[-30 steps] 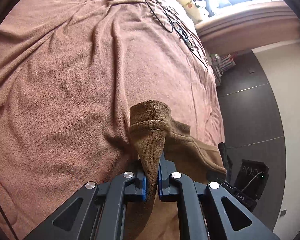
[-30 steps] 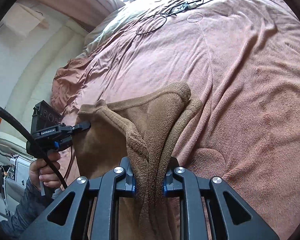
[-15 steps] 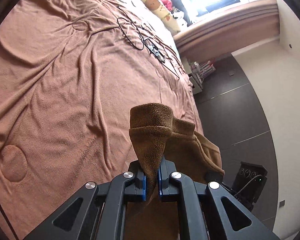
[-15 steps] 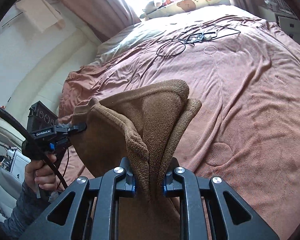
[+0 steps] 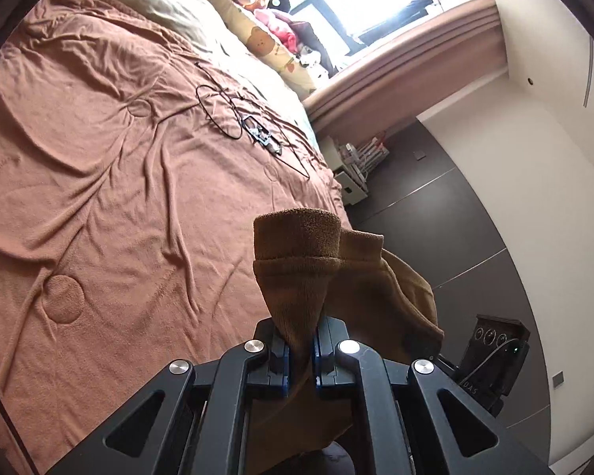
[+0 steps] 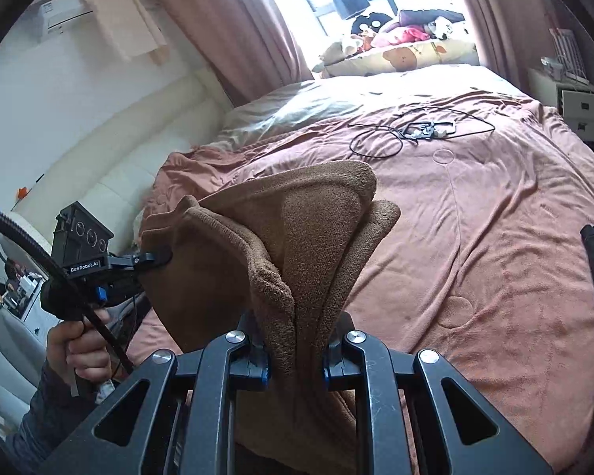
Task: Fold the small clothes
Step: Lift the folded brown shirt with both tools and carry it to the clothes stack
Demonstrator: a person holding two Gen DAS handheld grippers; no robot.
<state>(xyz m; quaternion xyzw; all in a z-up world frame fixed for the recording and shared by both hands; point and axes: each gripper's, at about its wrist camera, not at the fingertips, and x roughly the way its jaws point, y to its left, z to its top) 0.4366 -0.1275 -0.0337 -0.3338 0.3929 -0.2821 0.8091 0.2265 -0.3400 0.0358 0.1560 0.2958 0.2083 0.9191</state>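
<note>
Since the earlier frames we find both grippers raised higher above the bed, the garment lifted with them; more of the window and far wall shows in each view, and the bedspread lies further below.

We note the left gripper (image 5: 300, 350) nearly shut, its blue-edged pads clamped on a thin pinch of the brown fleece garment with a ribbed hem (image 5: 297, 261). The cloth stands up from between the fingers in a blunt folded peak, and the rest trails off to the right and hangs below the fingers.

We note the right gripper (image 6: 296, 364) closed on a thicker bunch of the same garment (image 6: 309, 237). Several layers pass between its pads, fan upward into a rounded flap ahead of the fingers, and stretch left to the left gripper (image 6: 154, 257), which shows there biting the far edge. The person's hand (image 6: 79, 346) grips that tool's handle.

The garment hangs in the air between the two tools, clear of the pinkish-brown quilted bedspread (image 6: 495, 237) as far as we can see; its lower part is hidden behind the gripper bodies.

On the bedspread, well beyond the garment, lies a loose black cable with a small device (image 6: 415, 132).
</note>
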